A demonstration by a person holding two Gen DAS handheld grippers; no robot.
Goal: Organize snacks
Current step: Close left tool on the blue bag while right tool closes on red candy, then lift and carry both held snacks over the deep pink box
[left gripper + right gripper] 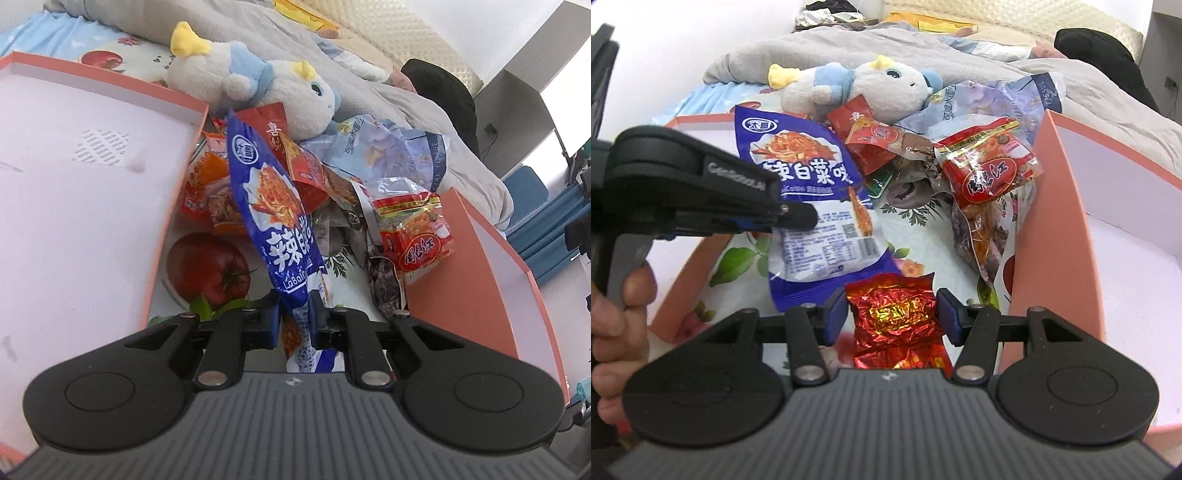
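My left gripper (294, 314) is shut on a blue and white snack packet (271, 206) and holds it up, edge on; the same packet shows flat in the right wrist view (812, 199), with the left gripper (798, 218) clamped on its left side. My right gripper (892, 314) is shut on a crinkled red foil packet (894, 314). A heap of snacks lies beyond: a red and yellow packet (988, 164), a red sachet (871, 136) and a dark purple bag (975, 240).
Two salmon-pink boxes with white insides flank the heap: one on the left (74, 206), one on the right (1067, 206). A white and blue plush toy (857, 86) lies behind, beside a pale blue tissue pack (993, 103). All rest on a fruit-print sheet (207, 269).
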